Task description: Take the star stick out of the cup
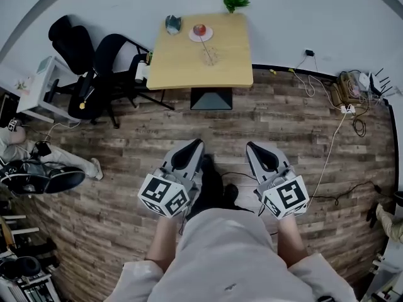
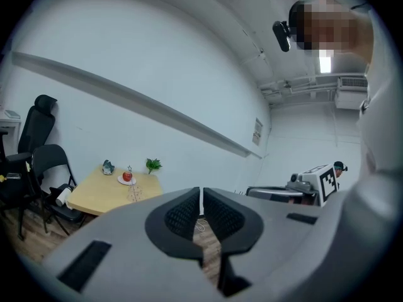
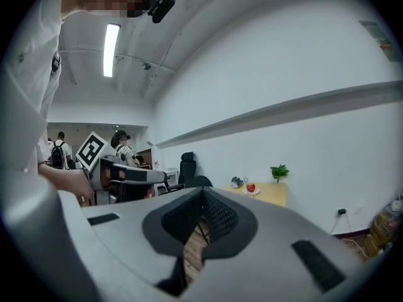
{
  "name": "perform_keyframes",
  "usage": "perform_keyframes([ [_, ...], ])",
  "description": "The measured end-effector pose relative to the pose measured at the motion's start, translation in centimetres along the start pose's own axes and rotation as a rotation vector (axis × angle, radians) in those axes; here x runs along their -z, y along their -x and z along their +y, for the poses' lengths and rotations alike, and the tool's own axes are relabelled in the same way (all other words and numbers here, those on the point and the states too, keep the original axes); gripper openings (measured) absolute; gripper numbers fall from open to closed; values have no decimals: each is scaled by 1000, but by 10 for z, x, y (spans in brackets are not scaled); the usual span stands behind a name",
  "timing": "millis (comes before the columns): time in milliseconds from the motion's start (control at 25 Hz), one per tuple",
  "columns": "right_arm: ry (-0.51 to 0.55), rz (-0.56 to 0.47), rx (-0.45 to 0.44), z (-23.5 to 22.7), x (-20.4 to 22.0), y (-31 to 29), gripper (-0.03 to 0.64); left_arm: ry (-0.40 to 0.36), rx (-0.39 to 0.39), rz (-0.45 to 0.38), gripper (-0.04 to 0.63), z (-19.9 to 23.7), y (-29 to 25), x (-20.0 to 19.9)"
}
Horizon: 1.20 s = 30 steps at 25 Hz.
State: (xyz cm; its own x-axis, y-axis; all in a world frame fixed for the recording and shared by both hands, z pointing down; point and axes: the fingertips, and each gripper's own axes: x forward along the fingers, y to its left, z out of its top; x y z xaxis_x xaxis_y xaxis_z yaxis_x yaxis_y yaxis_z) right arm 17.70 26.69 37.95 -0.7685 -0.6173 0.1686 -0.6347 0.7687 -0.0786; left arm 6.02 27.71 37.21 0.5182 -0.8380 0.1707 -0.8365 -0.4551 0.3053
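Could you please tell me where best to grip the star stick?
Probably the star stick by its bare shaft above the clear cup, from the table near side: it rises from the cup slanting toward the plate behind, leaving that side unobstructed.

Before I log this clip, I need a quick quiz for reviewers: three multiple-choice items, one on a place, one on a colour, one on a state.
1. Where is the potted plant? A far right corner of the table; B floor; C chair.
2. The apple on the plate is: A green; B red; C yellow.
3. The left gripper has its jaws: A wide apart; B together, empty; C clamped on a spoon.
Answers: A, it stands at the wooden table's corner; B, it shows red on the white plate; B, the jaws meet with nothing between.
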Motion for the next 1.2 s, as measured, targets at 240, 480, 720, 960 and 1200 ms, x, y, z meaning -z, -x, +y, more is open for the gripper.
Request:
perform_keyframes([
  [240, 3, 12, 11, -17, -3, -22, 0, -5, 23, -9, 18, 20, -23, -6],
  [480, 16, 18, 14, -37, -14, -63, 2, -18, 35, 4, 18, 54, -47, -17],
  [720, 48, 23, 0, -60, -33, -118, 27, -48, 28, 19, 39, 101, -79, -36],
  [960, 40, 32, 0, -81, -46, -168, 61, -59, 37, 30, 72, 141, -107, -53],
  [1200, 38, 46, 16, -92, -53, -208, 63, -53, 56, 34, 74, 175, -122, -66],
])
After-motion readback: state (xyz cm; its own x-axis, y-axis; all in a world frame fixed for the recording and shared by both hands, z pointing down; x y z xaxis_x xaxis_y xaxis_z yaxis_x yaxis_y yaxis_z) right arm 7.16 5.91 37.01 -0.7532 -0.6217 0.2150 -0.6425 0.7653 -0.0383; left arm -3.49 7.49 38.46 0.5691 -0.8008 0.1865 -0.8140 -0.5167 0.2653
